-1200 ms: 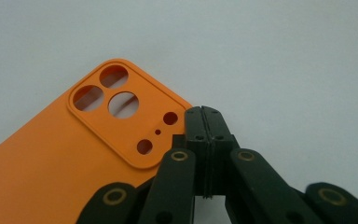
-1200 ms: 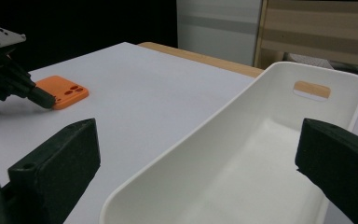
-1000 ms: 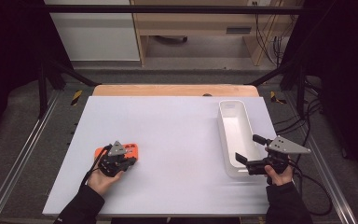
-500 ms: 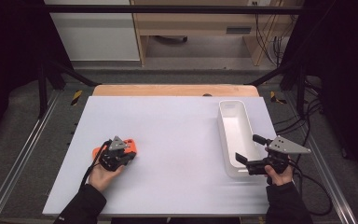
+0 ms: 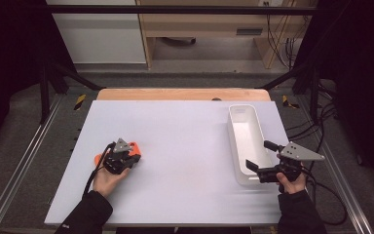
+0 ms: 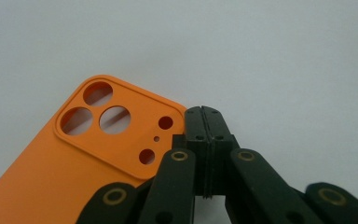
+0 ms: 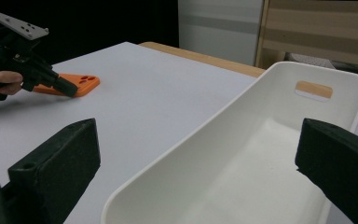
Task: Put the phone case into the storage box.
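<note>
High view counts one orange phone case (image 5: 132, 148) on the bench (image 5: 185, 146), one white bin (image 5: 246, 141), and two tools: the left hand-held gripper (image 5: 126, 158), jaws pressed together beside the case, and the right hand-held gripper (image 5: 261, 158), jaws spread around the bin's near end.

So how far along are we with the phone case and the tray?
Nothing looks done: the tray is empty. In hand: the left gripper, jaws shut, sits at the edge of the orange case, which lies flat on the table. The right gripper straddles the tray's near end, open. Left: grasping and moving the case.
</note>
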The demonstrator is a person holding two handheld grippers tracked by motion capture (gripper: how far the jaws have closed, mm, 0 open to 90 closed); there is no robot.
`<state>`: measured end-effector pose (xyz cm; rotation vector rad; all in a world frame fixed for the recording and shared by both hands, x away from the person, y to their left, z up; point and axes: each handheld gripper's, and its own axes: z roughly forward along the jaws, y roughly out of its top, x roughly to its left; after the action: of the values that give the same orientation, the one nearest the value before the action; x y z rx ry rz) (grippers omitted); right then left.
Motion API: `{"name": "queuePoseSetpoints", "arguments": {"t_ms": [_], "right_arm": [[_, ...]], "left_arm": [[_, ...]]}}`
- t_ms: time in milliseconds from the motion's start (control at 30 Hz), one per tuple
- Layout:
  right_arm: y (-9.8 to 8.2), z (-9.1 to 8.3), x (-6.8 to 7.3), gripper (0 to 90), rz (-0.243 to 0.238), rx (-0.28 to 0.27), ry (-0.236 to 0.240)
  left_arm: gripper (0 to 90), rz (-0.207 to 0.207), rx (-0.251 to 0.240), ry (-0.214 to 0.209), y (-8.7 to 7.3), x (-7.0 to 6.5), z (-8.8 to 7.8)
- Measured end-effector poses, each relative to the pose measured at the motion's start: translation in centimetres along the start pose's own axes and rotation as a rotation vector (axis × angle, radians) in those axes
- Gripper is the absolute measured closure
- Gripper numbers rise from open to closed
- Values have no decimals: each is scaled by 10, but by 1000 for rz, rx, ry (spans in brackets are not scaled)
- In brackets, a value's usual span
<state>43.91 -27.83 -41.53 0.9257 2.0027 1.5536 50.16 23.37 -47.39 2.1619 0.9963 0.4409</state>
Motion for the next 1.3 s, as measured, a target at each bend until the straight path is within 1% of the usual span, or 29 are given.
{"name": "queuePoseSetpoints", "arguments": {"t_ms": [100,300,467,633,800,867,967,1133,1233,1267,1300], "right_arm": [[0,0,0,5,0,0,0],[0,0,0,5,-2,1,2],[0,0,0,5,-1,1,2],[0,0,0,5,1,-1,4],[0,0,0,5,0,-1,4],[0,0,0,5,-1,-2,3],[0,-1,0,5,-3,-3,2],[1,-2,-1,5,0,-5,4],[1,-2,0,5,1,-7,4],[1,-2,-1,5,1,-9,4],[1,-2,-1,5,1,-9,4]], "left_arm": [[898,1,-3,6,0,1,1],[898,-10,-12,12,1,5,2],[898,-10,-9,31,3,8,4],[898,-25,-12,33,3,11,5],[898,-18,-8,42,3,11,5],[897,-18,-12,37,3,11,4],[894,-21,-37,22,4,12,-1],[855,-23,-94,4,9,10,-18],[813,-15,-119,-6,11,11,-32],[792,-16,-119,-21,12,11,-36],[763,-12,-118,-22,12,12,-41]]}}
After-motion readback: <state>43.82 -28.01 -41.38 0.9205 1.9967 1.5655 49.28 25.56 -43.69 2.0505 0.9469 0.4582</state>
